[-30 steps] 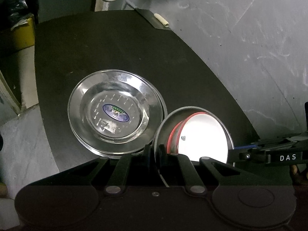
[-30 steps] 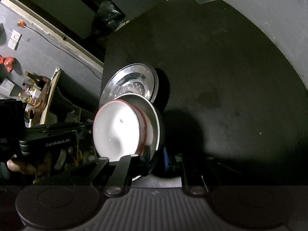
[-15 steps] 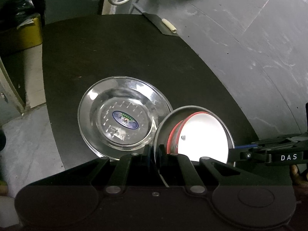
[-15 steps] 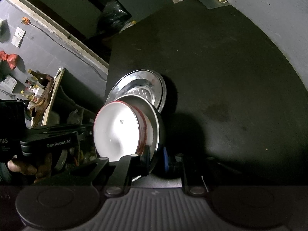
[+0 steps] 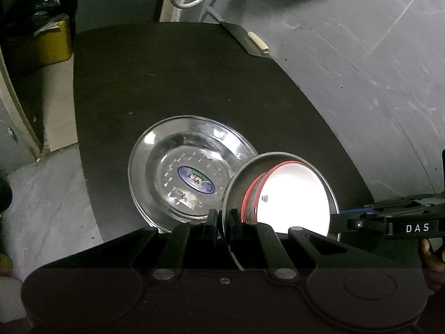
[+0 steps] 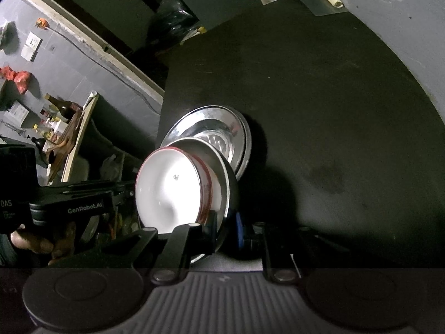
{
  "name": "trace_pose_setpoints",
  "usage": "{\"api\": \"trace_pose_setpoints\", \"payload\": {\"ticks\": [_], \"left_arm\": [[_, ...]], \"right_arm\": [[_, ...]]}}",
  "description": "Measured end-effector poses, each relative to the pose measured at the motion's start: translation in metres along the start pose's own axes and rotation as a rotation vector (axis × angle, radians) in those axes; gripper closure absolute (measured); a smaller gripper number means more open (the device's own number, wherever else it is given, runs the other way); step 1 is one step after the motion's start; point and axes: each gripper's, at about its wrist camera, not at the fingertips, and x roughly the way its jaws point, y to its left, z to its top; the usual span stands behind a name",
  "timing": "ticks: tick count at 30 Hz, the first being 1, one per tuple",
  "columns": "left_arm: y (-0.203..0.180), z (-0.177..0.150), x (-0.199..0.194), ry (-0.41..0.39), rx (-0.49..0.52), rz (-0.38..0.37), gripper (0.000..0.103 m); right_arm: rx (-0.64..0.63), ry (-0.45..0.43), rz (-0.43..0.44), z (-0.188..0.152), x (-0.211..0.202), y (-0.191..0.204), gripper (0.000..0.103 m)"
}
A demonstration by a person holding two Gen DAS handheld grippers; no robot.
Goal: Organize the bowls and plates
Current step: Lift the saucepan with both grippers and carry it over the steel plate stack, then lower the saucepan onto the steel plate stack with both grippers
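A small steel plate (image 5: pixel 238 186) carrying a white bowl with a red rim (image 5: pixel 294 197) hangs tilted above the black table (image 5: pixel 180 78). My left gripper (image 5: pixel 222 218) is shut on this plate's near rim. From the opposite side my right gripper (image 6: pixel 226 224) is shut on the same plate (image 6: pixel 222 175); the bowl (image 6: pixel 169 183) sits inside it. A larger steel plate (image 5: pixel 183 164) with an oval sticker lies flat on the table, partly under the held plate, and shows beyond it in the right wrist view (image 6: pixel 219 128).
The table's left edge (image 5: pixel 80 150) drops to a grey floor. A grey wall (image 5: pixel 361 69) runs along the right. A small pale roll (image 5: pixel 258 41) lies at the far corner. Shelves with bottles (image 6: pixel 52 117) stand left of the table. A hand (image 6: pixel 36 239) holds the left gripper.
Both grips are unchanged. The held plate with the bowl has edged slightly further over the flat steel plate, which now sits nearer the centre of both views.
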Motion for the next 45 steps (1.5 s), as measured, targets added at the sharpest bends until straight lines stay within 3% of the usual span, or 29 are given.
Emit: {"api": "trace_pose_setpoints", "payload": {"ticks": [18,45], "left_arm": [[0.024,0.012,0.006,-0.017,-0.073,0.053,0.097],[0.063,0.043,0.039,0.002,-0.117,0.131,0.098]], "right_arm": [[-0.057,0.033,0.031,0.019,0.004,-0.003,0.087],[-0.072,0.035,0.035,0.062,0.044,0.001,0.087]]}}
